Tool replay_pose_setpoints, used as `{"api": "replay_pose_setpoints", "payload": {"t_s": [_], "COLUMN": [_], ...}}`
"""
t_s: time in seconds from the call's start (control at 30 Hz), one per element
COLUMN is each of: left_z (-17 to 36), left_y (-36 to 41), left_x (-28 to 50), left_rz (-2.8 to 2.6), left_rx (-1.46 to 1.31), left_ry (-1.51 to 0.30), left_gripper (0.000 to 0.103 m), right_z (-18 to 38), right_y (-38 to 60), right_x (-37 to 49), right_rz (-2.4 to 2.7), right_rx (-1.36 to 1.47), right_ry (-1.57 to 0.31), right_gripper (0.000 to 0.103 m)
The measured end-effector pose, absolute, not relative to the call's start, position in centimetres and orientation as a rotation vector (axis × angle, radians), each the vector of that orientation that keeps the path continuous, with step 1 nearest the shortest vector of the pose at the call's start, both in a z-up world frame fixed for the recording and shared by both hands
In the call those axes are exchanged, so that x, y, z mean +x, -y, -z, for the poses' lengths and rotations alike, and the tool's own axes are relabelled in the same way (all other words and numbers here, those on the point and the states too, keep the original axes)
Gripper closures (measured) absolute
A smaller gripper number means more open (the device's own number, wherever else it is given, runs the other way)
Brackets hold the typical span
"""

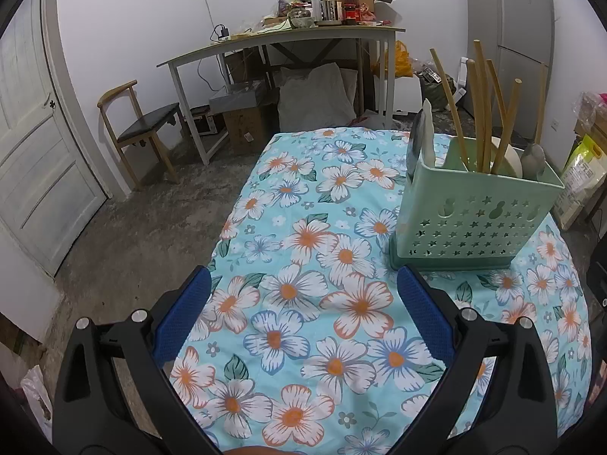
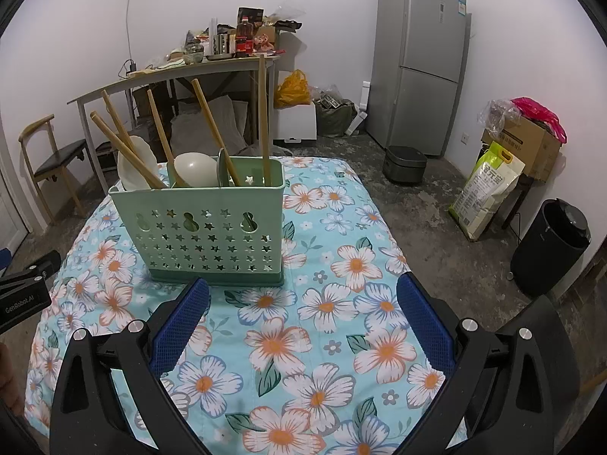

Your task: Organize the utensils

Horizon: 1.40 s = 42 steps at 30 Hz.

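Observation:
A pale green perforated utensil holder [image 1: 478,223] [image 2: 212,231] stands upright on the floral tablecloth [image 1: 303,303] [image 2: 326,326]. Several bamboo chopsticks [image 1: 481,113] [image 2: 206,121] and white and grey spoons [image 2: 193,170] [image 1: 533,161] stick out of its top. My left gripper [image 1: 305,311] hovers over the cloth, open with nothing between its blue pads, the holder ahead to its right. My right gripper [image 2: 303,318] is open and empty too, just short of the holder's base. The left gripper's black body [image 2: 26,288] shows at the right wrist view's left edge.
Behind the table stand a cluttered desk [image 1: 288,38] [image 2: 182,72], a wooden chair [image 1: 144,129] [image 2: 53,159], boxes and bags. A grey fridge [image 2: 421,60], a rice cooker [image 2: 404,165], a rice bag [image 2: 485,193] and a black bin [image 2: 550,246] sit to the right. A door [image 1: 34,132] is at left.

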<state>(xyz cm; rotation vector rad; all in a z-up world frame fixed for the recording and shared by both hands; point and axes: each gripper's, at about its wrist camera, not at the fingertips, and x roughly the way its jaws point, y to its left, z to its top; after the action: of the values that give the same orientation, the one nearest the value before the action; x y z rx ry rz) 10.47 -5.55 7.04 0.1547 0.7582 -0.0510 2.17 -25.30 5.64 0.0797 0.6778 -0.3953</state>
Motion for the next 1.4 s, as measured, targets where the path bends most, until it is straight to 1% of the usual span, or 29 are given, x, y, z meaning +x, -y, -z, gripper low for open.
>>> {"api": "replay_pose_setpoints", "payload": {"t_s": [1.4], "left_z": [-7.12], "left_y": [5.46], "left_x": [10.57], "left_rz": [0.052], "left_rx": [0.155], "left_ry": [-0.764], "left_gripper": [0.008], "right_z": [-5.3], "right_y": [24.91], "right_x": [2.29], "right_rz": [0.372], "right_rx": [0.084], "right_ry": [-0.686], "right_gripper": [0.006]}}
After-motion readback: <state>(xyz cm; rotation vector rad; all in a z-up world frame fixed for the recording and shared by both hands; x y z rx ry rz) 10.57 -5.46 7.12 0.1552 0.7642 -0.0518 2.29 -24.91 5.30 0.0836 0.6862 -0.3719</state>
